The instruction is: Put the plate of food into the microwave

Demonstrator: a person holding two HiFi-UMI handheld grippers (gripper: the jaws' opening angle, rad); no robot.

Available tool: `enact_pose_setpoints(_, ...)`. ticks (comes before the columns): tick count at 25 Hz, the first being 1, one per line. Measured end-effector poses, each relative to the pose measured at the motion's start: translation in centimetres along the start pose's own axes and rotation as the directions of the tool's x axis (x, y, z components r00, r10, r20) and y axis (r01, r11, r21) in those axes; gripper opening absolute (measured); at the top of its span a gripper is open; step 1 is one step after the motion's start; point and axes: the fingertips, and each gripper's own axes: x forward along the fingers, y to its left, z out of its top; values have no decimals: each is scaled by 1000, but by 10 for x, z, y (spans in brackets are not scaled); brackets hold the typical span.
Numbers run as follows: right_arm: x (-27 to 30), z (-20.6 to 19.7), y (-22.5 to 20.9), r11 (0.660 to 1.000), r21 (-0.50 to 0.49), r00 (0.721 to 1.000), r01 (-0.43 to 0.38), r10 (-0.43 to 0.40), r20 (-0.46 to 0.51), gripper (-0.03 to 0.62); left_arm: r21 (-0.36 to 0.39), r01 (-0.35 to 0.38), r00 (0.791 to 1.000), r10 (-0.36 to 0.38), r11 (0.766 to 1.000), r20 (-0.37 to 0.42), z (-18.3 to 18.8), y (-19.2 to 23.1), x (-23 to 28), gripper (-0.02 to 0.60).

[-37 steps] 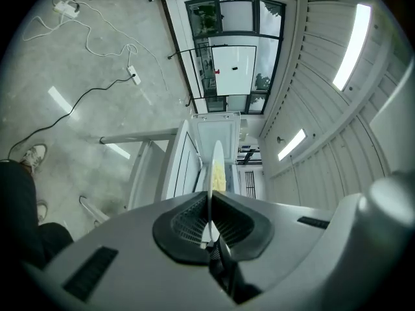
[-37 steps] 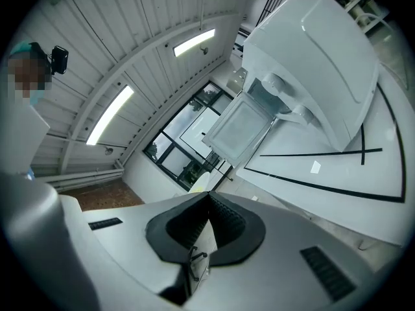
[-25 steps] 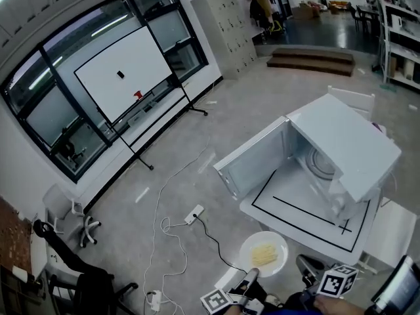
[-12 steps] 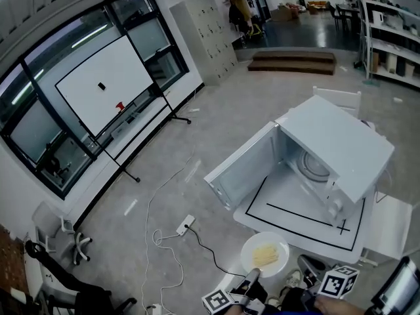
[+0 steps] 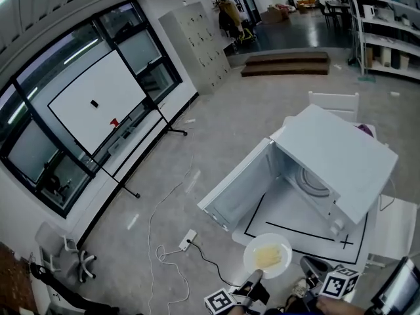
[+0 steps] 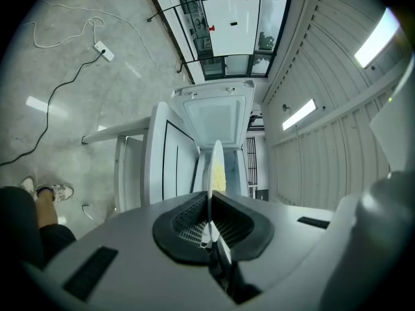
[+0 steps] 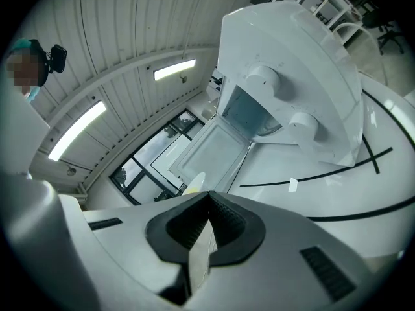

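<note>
The door point(image 5: 237, 184) of the microwave point(image 5: 335, 156) stands wide open to the left. Your left tool point(image 5: 253, 279) is pinched tight on the near rim of the plate point(image 5: 268, 255), a round white dish carrying a flat heap of pale yellow food point(image 5: 266, 257). You hold it level in the air at the near edge of the white surface point(image 5: 292, 214), in front of the cavity and outside it. The microwave is a smooth white box, and a round turntable point(image 5: 316, 182) lies inside. Your right tool point(image 5: 310, 266), just right of the plate, has its jaws pressed together on nothing
</note>
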Motion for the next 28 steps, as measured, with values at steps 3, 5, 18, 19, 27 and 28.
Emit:
enact_pose_setpoints(3,11,10,-11,1000,12,1000,16,-16,8,0,15,-11,1000,11,1000,-26,9,-4,21,15)
enact_pose_setpoints(5,19,17,-18,1000,20,1000,22,-23,18,0,24,-18,999,19,1000,-43,14,-6,36,15)
enact_pose_setpoints(18,32,44,-56,996,33,993,87,-90,71,0,100,-44,982,61,994,-178,24,1,137,15)
enact_pose_setpoints(19,32,45,-57,995,25,992,99,-100,79,0,107,-41,979,61,993,-194,24,-1,145,15)
enact_pose_setpoints(27,36,55,-60,981,52,969,185,-191,157,0,136,-36,949,77,990,-306,28,-8,191,15)
enact_pose_setpoints(28,37,56,-61,980,52,966,192,-198,165,0,135,-38,946,79,990,-314,29,-7,195,15)
